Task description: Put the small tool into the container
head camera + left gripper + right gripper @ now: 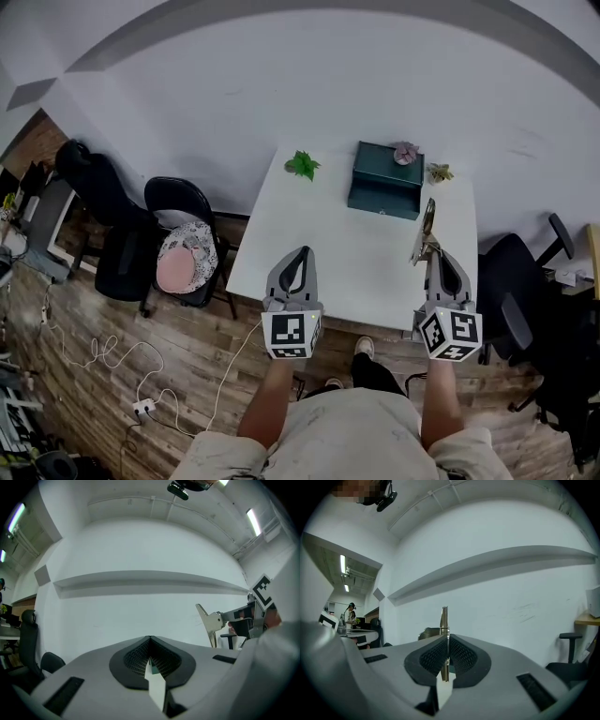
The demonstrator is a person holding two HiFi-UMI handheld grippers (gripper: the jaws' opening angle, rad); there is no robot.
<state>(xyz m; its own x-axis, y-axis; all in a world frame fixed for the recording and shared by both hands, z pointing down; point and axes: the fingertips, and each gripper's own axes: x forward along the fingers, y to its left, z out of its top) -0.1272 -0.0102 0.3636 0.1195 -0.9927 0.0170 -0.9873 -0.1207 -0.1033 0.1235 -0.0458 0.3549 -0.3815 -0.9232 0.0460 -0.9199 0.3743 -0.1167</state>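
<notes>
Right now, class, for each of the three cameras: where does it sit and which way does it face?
Head view: on the person's head, looking steeply down at the white table and green container; the forearms show.
Left gripper view: on the left gripper, facing the wall; its shut jaws show.
Right gripper view: on the right gripper, facing the wall; jaws shut on the small tool.
Shared: all three show that tool.

Can't see into box (385, 180) from above. Can't name the tiny bit (405, 153) on top, too small. Can't follow tool (444, 616) through right gripper's (446, 656) clamped pads (461, 656).
</notes>
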